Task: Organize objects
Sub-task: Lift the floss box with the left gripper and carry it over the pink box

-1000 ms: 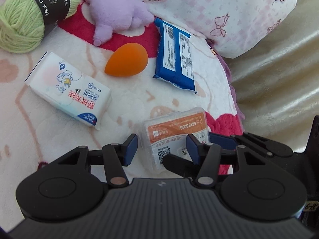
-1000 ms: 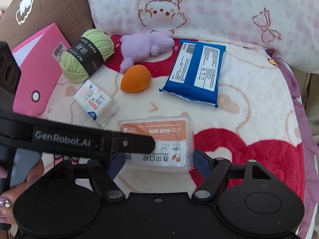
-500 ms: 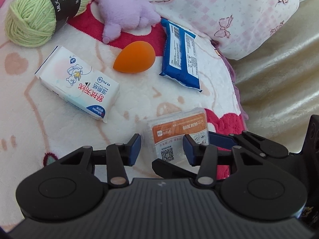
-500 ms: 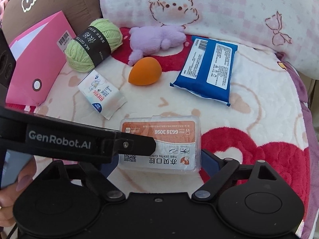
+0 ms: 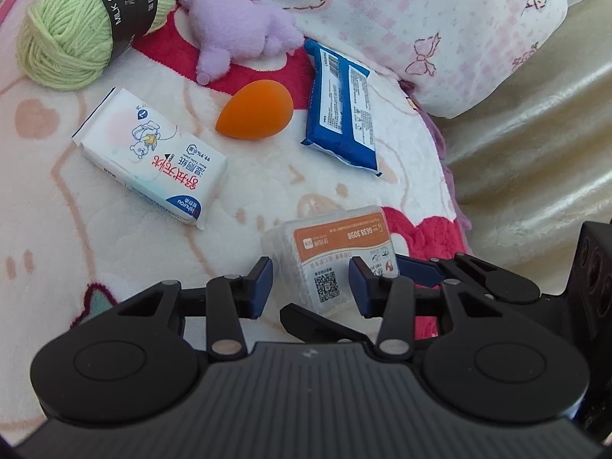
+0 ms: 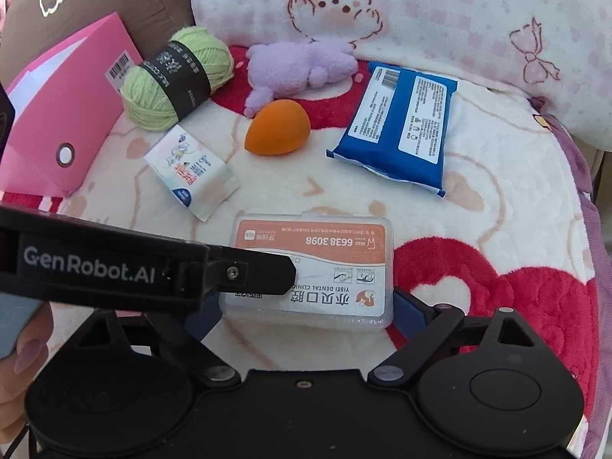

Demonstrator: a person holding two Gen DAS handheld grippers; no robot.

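— Over the patterned blanket (image 6: 497, 176), how do the two grippers sit?

— Both tilt downward at the clear floss-pick box (image 6: 317, 267), which lies flat on the blanket. The right gripper (image 6: 306, 317) has its jaws spread wide on either side of the box; they have just been opening, and its pads stand clear of the box walls. The left gripper (image 5: 310, 287) reaches across from the left side; its jaws have just been closing, half-narrowed, with the near end of the box in front of the gap. I cannot tell whether its pads touch the box.

— Is anything inside a container?

— Only the box itself, lid shut, with an orange-and-white label. Beyond it lie a tissue pack (image 6: 191, 168), an orange sponge (image 6: 277, 128), a blue wipes pack (image 6: 397, 130), green yarn (image 6: 176, 76), a purple plush (image 6: 298, 65) and a pink folder (image 6: 65, 114).
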